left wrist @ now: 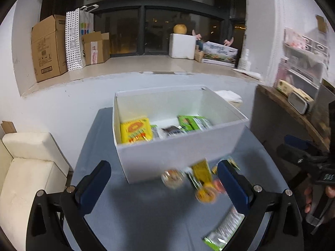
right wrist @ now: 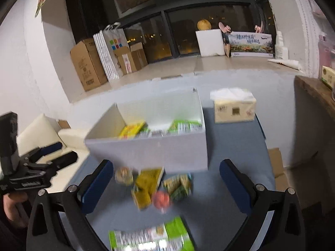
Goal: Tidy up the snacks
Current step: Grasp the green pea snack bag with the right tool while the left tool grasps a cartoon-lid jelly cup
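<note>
A white open box (left wrist: 180, 152) (right wrist: 150, 152) stands on the blue table and holds a yellow snack pack (left wrist: 135, 130), a dark packet and green packets (left wrist: 193, 123). Loose snacks lie in front of it: a round clear-wrapped snack (left wrist: 172, 177) (right wrist: 124, 175), a yellow packet (left wrist: 202, 172) (right wrist: 147, 185), an orange round snack (right wrist: 160, 200) and a green-and-white packet (right wrist: 150, 237) (left wrist: 225, 230). My left gripper (left wrist: 165, 185) is open and empty above the table. My right gripper (right wrist: 166, 185) is open and empty over the loose snacks.
A tissue box (right wrist: 234, 108) stands right of the white box. A cream sofa (left wrist: 25, 167) is at the left, a wooden shelf (left wrist: 293, 113) at the right. Cardboard boxes (left wrist: 49, 48) line the window ledge behind.
</note>
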Demonstrator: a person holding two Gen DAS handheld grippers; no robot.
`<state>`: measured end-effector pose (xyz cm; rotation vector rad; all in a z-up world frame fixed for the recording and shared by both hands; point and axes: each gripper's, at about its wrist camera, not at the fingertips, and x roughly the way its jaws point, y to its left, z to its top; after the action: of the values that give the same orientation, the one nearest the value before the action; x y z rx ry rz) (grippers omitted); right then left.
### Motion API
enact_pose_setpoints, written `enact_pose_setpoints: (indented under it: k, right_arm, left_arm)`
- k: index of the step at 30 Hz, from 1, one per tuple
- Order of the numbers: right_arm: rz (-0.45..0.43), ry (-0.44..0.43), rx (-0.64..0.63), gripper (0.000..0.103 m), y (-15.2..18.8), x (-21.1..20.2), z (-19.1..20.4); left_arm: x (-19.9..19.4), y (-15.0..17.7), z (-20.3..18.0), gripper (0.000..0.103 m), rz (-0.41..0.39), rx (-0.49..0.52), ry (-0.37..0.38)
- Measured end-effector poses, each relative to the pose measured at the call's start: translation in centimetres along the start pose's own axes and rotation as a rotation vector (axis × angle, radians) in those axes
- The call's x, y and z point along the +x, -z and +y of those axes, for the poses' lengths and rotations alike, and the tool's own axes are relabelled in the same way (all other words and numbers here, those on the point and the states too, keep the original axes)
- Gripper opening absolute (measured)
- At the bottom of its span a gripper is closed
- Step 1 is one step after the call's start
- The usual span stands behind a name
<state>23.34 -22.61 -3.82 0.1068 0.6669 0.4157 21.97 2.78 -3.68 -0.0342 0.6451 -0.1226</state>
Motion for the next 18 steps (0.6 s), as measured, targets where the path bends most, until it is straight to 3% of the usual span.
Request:
enact_pose_setpoints:
  k: [8, 18]
  right_arm:
    - [0.089, 0.031, 0.005, 0.103, 4.8, 1.2, -0.2]
    - [0.167, 0.003, 0.184, 0.103, 3.5, 8.1, -3.1]
  left_arm:
    - [-2.4, 4.3, -2.1, 0.103, 0.027, 0.003, 0.038]
    - [-3.0, 6.3, -2.0, 0.103, 0.058, 0.006, 0.027]
